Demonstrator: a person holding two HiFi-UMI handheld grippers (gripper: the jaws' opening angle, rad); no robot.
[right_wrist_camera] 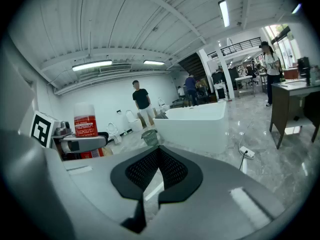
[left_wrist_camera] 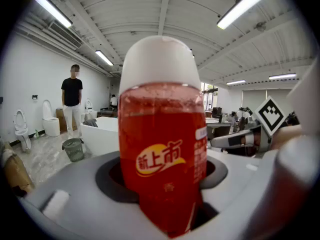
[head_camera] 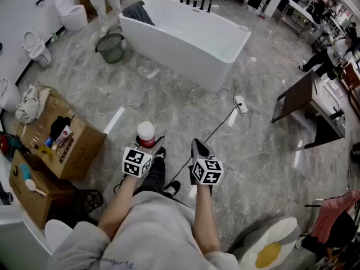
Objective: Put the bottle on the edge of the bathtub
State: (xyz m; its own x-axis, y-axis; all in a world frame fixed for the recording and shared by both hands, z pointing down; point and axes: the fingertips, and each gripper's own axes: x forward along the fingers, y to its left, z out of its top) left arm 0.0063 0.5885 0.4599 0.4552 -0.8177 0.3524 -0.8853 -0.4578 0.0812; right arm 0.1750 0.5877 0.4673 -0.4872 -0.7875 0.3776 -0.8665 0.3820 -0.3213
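While the red bottle (head_camera: 145, 133) with its white cap is clamped upright between the jaws of the left claw (head_camera: 148, 143), it is held in the air above the grey marble floor (head_camera: 185, 117), well apart from the bathtub (head_camera: 180, 58). In the left gripper view the bottle (left_wrist_camera: 162, 149) is seen filling the gap, with the pads pressed against its 2 sides. The right claw (head_camera: 198, 148) is held just beside the left one; its 2 jaws are seen shut against each other, with nothing between them. The white bathtub is seen farther ahead across the floor, with a dark cloth (head_camera: 138, 11) draped over its left end and a bin (head_camera: 111, 48) standing near that end. 2 cardboard boxes (head_camera: 76, 145) are set at the left.
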